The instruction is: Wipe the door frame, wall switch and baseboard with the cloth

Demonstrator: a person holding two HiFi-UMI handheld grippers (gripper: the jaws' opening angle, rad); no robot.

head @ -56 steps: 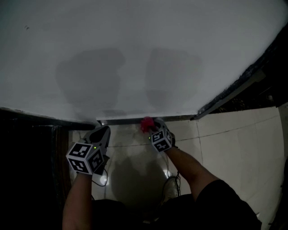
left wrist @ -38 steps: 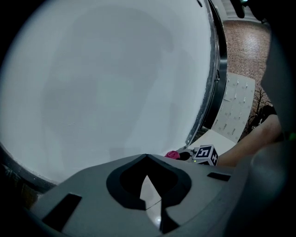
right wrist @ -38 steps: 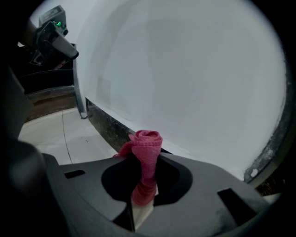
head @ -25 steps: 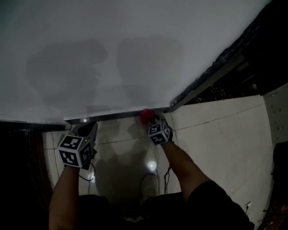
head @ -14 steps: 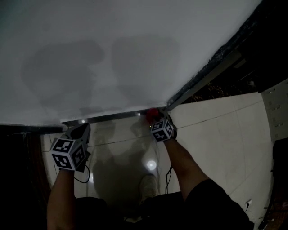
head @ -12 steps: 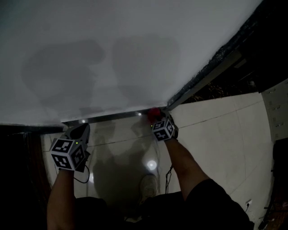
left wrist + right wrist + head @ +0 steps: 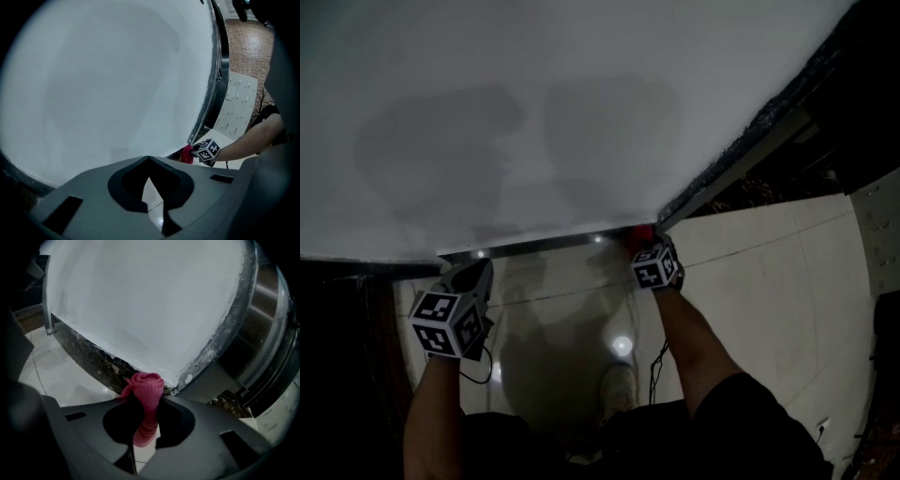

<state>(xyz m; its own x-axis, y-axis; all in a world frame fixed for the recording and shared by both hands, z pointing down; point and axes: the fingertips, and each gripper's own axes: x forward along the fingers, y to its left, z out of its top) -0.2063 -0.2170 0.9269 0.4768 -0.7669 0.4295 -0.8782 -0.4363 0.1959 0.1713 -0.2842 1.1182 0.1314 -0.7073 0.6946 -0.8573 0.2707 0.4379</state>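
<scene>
1. Right gripper view: the right gripper (image 7: 145,404) had its fingers clamped on the cloth (image 7: 146,383), which pressed the baseboard (image 7: 91,357) end beside the door frame (image 7: 262,315).
2. The left gripper (image 7: 150,164) had its fingers together and empty, near the wall (image 7: 117,79).

one cloth (image 7: 146,389), one baseboard (image 7: 89,358), one wall (image 7: 140,296), two grippers (image 7: 472,274) (image 7: 644,242)

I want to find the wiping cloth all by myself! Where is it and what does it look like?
Find the big white wall, then follow the dark baseboard along its bottom to the right-hand corner. There the right gripper is shut on a small rolled cloth, held up at that corner. It is the only bright pink thing among white, grey and black.
</scene>
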